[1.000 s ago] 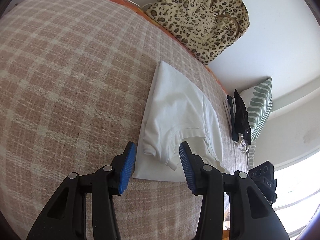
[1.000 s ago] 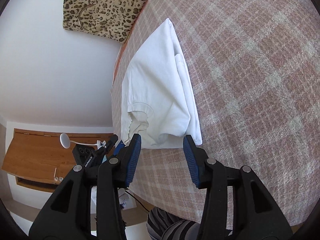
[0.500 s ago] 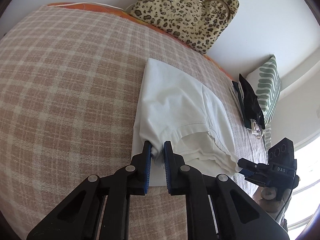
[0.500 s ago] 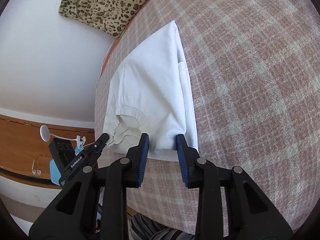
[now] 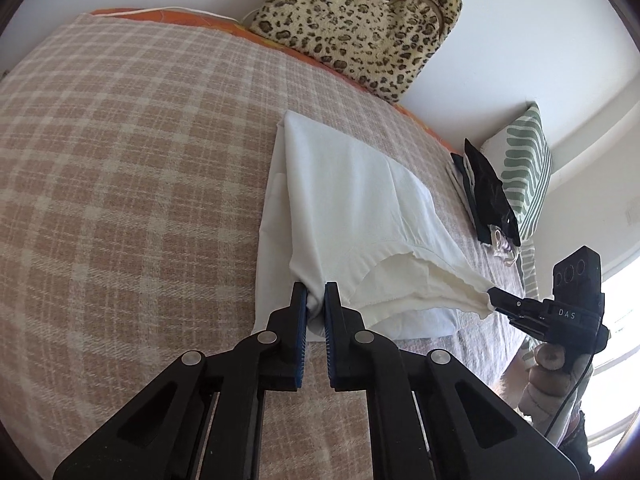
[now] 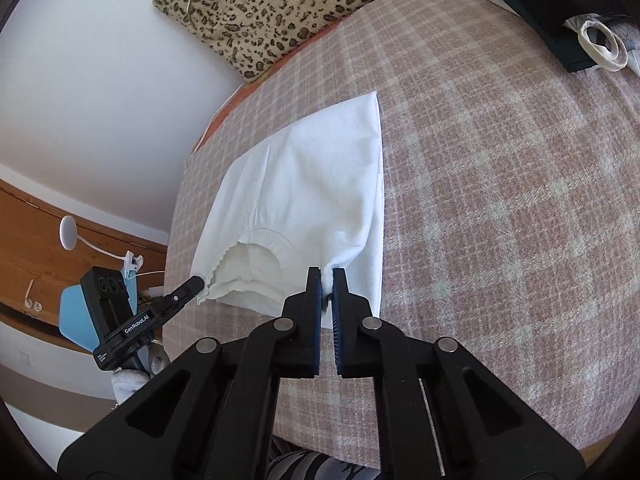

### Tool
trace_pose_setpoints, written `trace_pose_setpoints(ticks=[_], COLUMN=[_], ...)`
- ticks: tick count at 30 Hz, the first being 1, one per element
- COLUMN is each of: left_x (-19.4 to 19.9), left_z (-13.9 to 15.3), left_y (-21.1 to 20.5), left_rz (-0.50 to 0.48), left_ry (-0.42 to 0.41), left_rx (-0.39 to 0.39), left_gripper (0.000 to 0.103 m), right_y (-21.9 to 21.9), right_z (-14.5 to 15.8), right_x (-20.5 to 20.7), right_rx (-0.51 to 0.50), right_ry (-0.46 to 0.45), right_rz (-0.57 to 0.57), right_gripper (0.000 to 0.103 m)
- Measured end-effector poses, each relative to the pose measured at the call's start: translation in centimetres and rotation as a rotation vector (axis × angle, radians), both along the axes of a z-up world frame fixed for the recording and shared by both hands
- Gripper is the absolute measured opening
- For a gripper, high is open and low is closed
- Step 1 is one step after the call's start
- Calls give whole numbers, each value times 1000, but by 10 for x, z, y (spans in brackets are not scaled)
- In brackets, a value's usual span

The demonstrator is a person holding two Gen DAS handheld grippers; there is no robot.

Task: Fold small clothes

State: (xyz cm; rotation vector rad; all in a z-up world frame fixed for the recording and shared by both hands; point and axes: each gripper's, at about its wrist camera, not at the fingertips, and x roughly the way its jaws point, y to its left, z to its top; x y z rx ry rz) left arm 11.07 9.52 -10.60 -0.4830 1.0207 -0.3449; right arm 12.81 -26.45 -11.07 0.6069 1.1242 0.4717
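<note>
White shirt [image 5: 352, 208]: our left gripper [image 5: 316, 300] and right gripper [image 6: 327, 284], open a moment ago, now pinch its near edge, ready to fold.

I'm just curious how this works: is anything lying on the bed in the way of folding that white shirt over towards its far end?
Nothing visible. Both grippers, left and right, already pinch the white shirt; only bare plaid blanket surrounds it.

Domestic bedroom: bed under plaid blanket [image 5: 120, 168], leopard-print cushion [image 5: 360, 20] against far wall, striped pillow [image 5: 524, 168] right, wooden headboard panel [image 6: 24, 248] left.
</note>
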Motion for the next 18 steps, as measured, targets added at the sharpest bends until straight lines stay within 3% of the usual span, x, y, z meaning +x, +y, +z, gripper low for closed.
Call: trace_pose_setpoints(ticks=[5, 9, 13, 15, 17, 18], left_x=[-10, -11, -13, -15, -16, -15], left_z=[-14, -10, -2, 0, 4, 7], left_y=[-4, -7, -6, -1, 3, 6], left_rz=[-21, -45, -50, -57, -56, -53], left_ry=[10, -3, -24, -25, -42, -49], left_rx=[43, 103, 176, 159, 185, 188], left_gripper=[7, 9, 23, 25, 36, 36], right_y=[4, 11, 16, 14, 9, 9], right_z=[-31, -34, -25, -19, -10, -4], right_x=[-6, -10, -17, -19, -22, -22], right_rx=[-41, -66, -147, -152, -168, -176], right_ry=[48, 40, 11, -1, -32, -49], right_rz=[10, 49, 89, 121, 127, 131], right_gripper=[6, 6, 6, 6, 7, 9])
